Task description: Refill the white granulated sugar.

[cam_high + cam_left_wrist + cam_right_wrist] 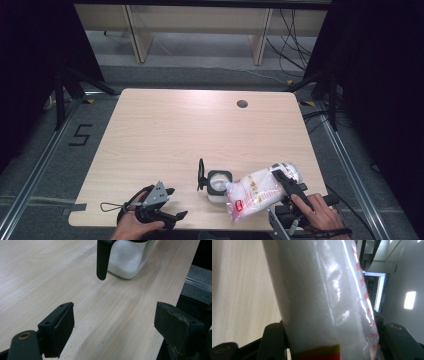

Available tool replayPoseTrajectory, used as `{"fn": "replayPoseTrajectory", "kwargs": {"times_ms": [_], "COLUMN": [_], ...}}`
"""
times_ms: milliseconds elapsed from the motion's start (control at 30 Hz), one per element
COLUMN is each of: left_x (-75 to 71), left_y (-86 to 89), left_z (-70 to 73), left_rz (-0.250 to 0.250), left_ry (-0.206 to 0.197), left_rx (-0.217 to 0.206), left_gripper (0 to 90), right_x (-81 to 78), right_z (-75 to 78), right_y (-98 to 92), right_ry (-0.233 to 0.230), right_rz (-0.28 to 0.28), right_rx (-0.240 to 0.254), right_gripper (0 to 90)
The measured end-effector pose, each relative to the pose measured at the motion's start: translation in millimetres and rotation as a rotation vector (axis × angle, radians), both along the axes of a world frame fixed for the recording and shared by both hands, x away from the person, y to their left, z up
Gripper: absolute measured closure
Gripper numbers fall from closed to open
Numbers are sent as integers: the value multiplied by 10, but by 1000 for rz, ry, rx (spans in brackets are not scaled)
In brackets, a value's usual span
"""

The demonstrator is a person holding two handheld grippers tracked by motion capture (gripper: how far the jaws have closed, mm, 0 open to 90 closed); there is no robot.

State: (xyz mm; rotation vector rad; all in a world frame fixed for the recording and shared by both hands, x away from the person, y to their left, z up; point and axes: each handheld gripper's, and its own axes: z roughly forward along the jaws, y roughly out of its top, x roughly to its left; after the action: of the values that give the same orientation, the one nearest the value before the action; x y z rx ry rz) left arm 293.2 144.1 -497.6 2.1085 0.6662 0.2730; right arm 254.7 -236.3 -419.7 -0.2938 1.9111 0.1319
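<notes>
As the high view shows, the right hand-held gripper (286,181) clamps a white bag (257,189) tilted over the jar (218,182) on the worktop (165,130). Left gripper view — the left hand-held gripper (113,321) gapes empty. Right gripper view — 2 jaws squeeze the bag (322,295).

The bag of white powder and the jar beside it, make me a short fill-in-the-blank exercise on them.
1. The right claw grips a plastic ____ of white powder.
2. The bag is tipped toward the open ____ with the black lid.
3. The left claw stands ____ with nothing between its jaws.

Missing words: bag; jar; open
</notes>
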Motion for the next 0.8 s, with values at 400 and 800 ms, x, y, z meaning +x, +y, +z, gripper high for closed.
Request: {"fn": "replayPoseTrajectory", "kwargs": {"times_ms": [400, 800], "left_x": [-6, -10], "left_y": [-5, -7], "left_z": [-3, -6], "left_rz": [2, 15], "left_ry": [1, 18], "left_rx": [-10, -10], "left_gripper": [161, 161], "right_x": [21, 31], "right_z": [-9, -37], "right_y": [12, 20], "right_ry": [-19, -33], "right_rz": [21, 12], "right_rx": [-53, -69], "right_gripper": [464, 474]}}
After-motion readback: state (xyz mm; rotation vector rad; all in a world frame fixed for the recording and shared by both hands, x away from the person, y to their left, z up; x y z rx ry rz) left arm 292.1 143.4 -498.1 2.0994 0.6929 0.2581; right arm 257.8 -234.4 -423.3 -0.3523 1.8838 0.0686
